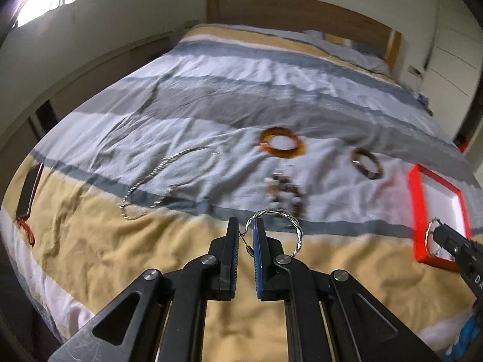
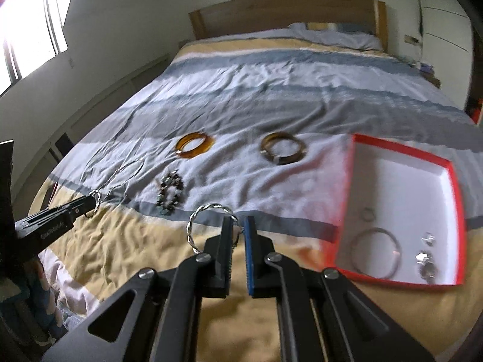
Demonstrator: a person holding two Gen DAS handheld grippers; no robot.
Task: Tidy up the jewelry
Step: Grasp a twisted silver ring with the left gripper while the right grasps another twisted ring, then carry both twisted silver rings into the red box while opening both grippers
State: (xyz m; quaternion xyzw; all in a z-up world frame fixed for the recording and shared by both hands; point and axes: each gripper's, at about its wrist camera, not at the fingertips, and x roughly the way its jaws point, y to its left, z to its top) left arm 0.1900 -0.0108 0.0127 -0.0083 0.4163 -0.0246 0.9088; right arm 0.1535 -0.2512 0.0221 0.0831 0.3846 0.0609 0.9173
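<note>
My left gripper (image 1: 245, 226) is shut on a twisted silver bangle (image 1: 297, 230), held above the tan stripe of the bed. In the right wrist view the same left gripper (image 2: 92, 202) shows at the left with its bangle (image 2: 97, 200). Another twisted silver bangle (image 2: 193, 221) is clamped in my right gripper (image 2: 238, 223), which is shut; in the left wrist view that right gripper (image 1: 436, 235) is in front of the red box (image 1: 418, 211). The red box (image 2: 392, 147) has a white inside and holds a thin silver bangle (image 2: 377, 252) and small silver pieces (image 2: 427, 264).
On the striped bedspread lie an amber bangle (image 2: 194, 144), a brown bangle (image 2: 283, 150), a dark beaded bracelet (image 2: 170, 193) and a silver chain necklace (image 1: 169, 181). A dark flat object with a red cord (image 1: 28, 193) lies at the left edge. A wooden headboard (image 2: 286, 12) stands behind.
</note>
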